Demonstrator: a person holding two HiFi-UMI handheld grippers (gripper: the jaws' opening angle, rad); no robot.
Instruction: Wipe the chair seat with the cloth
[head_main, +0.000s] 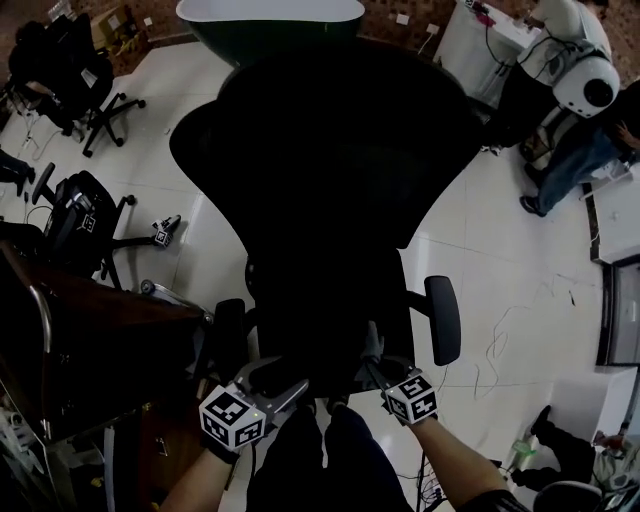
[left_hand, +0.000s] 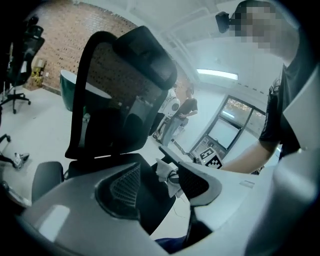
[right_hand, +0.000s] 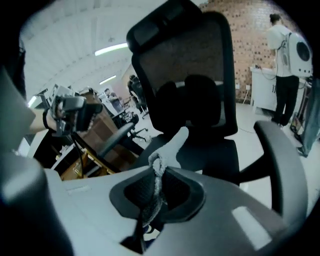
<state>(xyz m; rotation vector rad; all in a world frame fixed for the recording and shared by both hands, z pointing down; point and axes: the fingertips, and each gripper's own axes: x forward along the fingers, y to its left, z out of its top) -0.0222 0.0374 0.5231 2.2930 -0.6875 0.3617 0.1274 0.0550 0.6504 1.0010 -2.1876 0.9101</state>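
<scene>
Right gripper (right_hand: 156, 180) clamped on the pale cloth (right_hand: 172, 145), cloth's long axis running straight out from the jaws, free end pointing toward the backrest (right_hand: 185, 65), at the black chair seat's (right_hand: 215, 152) front edge, left gripper (left_hand: 157, 182) nearby, jaws apart, empty.

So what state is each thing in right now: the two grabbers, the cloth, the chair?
left gripper: jaws apart, nothing between them.
right gripper: jaws shut on the cloth.
cloth: bunched, one end sticking up past the jaws.
chair: upright, seat towards the person.
</scene>
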